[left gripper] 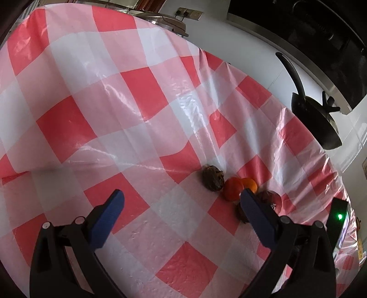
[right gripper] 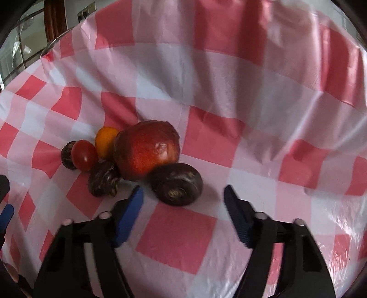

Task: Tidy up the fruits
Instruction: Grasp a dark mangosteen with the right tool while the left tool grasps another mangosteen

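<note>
A shiny red, pink and white checked tablecloth [left gripper: 128, 110] covers the whole work surface, creased and glaring where light hits it. Beyond its far edge in my left wrist view I see a white wall, a black pan [left gripper: 321, 123] with a long handle standing off to the right, and a metal lid [left gripper: 165, 20] near a wall socket. A dark device with a green light [left gripper: 340, 216] sits at the right edge of the cloth.

The fruits lie bunched together on the cloth. From the right wrist view, a large red apple [right gripper: 146, 152] is in the middle of the group, with a small orange fruit [right gripper: 106, 142] touching its left side and a red tomato [right gripper: 84, 155] just beside that. Three dark, wrinkled purple-brown fruits surround them: one at the far left [right gripper: 67, 157] behind the tomato, one [right gripper: 103, 178] below the apple's left, and the biggest [right gripper: 177, 183] against the apple's lower right, nearest my fingers.

My right gripper [right gripper: 183, 194] hangs just short of that biggest dark fruit, jaws apart with nothing between them. My left gripper [left gripper: 181, 197] is spread wide and empty too; its right finger [left gripper: 257, 215] covers part of the cluster from that camera.
</note>
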Available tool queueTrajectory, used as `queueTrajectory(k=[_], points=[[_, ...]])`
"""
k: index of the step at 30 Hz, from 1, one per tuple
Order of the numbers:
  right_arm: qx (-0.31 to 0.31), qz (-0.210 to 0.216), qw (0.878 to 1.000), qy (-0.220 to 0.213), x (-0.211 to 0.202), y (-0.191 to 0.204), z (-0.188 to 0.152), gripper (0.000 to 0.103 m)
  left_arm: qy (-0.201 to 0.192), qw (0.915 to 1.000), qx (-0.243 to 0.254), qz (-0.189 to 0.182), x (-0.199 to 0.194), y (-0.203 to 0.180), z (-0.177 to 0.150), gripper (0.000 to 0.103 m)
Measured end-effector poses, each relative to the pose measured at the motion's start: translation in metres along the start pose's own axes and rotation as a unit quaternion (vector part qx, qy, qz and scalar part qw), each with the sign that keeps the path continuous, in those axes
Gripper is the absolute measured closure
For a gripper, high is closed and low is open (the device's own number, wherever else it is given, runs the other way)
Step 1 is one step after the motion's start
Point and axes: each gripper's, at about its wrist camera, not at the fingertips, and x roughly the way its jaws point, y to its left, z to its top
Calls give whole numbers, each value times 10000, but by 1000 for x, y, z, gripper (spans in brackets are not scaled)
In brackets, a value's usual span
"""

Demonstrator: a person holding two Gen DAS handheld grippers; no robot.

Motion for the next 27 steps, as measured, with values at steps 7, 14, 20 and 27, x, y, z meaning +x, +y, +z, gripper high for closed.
queueTrajectory(k=[7,14,20,27], points=[[687,491,9944,-638,-46,-28,-26,61,145,9995,285,-70,4,-9,-5,2],[1725,915,9765,-914,-80,-75,-78,61,326,9954,805,-413,3,-31,-18,2],[2247,867,9629,-1220,-78,-96,-75,61,532,9912,1090,-530,8,-47,-26,4],[2426,906,9565,-1344,-78,-100,-71,61,845,9838,1533,-401,35,-93,-36,13]])
